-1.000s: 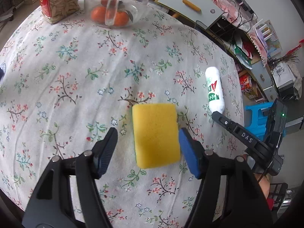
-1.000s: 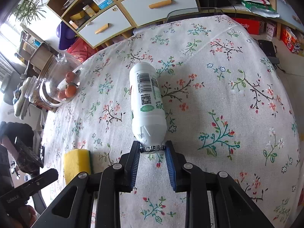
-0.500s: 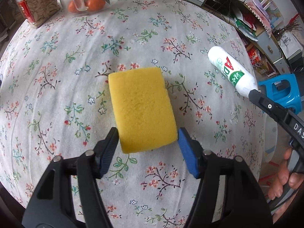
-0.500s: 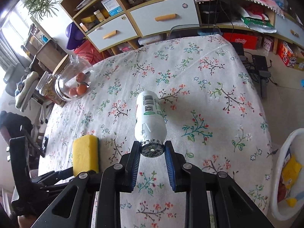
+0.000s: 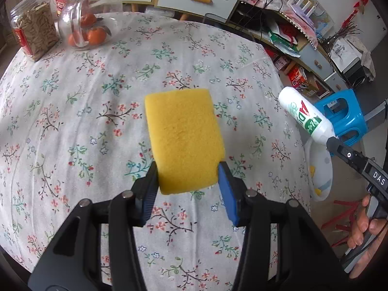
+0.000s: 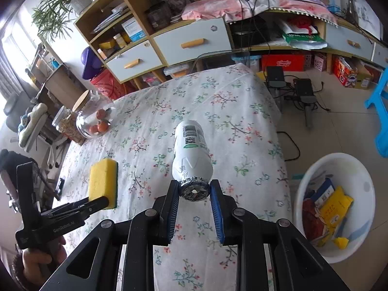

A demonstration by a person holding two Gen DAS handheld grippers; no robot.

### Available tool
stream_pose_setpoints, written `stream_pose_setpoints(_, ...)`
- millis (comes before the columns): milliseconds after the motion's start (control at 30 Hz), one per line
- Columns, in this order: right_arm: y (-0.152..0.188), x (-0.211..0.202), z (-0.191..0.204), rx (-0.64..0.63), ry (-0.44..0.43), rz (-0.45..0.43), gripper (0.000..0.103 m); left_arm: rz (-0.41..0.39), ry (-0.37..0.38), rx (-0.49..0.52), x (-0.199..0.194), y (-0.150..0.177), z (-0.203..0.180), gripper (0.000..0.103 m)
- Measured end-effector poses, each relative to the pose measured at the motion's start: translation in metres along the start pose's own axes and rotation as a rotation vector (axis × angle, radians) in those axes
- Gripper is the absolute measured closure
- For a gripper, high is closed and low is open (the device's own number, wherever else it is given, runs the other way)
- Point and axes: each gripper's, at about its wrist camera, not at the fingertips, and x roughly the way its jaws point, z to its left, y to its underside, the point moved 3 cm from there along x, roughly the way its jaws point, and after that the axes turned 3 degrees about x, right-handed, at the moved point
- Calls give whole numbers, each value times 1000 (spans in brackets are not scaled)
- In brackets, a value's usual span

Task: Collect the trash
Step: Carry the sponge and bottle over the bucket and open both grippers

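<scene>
One porous yellow sponge (image 5: 184, 140), a soft rectangular block with a thin green scouring layer on its underside, sat lifted off the tabletop (image 5: 72, 111) between the blue ribbed pads of the left gripper (image 5: 188, 189). Those jaws were closing on its near end, both pads against its sides at roughly half their spread. The rest of the sponge stuck out ahead of the jaws, clear of the cloth.

One smooth white plastic bottle (image 6: 191, 155), cylindrical with a green label and barcode, was held by the right gripper (image 6: 194, 201). Its jaws stood narrow, clamped on the crinkled foil-topped neck, and the body pointed away from them above the tabletop.

The tabletop wore a thin, slightly creased white cloth printed with small flowers. At its far end, well beyond both jaws, stood two clear containers: a round glass jar (image 5: 91, 21) with a wooden lid holding oranges, and a squarish plastic jar (image 5: 34, 28) of pale sticks.

To the right of the right jaws, on the tiled floor, sat one round white plastic basin (image 6: 337, 206) holding crumpled wrappers and paper.
</scene>
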Motion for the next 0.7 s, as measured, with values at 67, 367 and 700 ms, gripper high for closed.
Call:
stream_pose_setpoints(67, 3, -10, -16, 26, 16, -7, 76, -3, 15, 9, 2, -1, -10, 53)
stream_pose_setpoints(367, 20, -48, -109, 198, 101, -13, 76, -10, 111, 110, 10, 1, -77, 53)
stream_pose_setpoints(700, 38, -70, -198, 356, 148, -4, 76, 22, 144, 255, 33, 10, -149, 53)
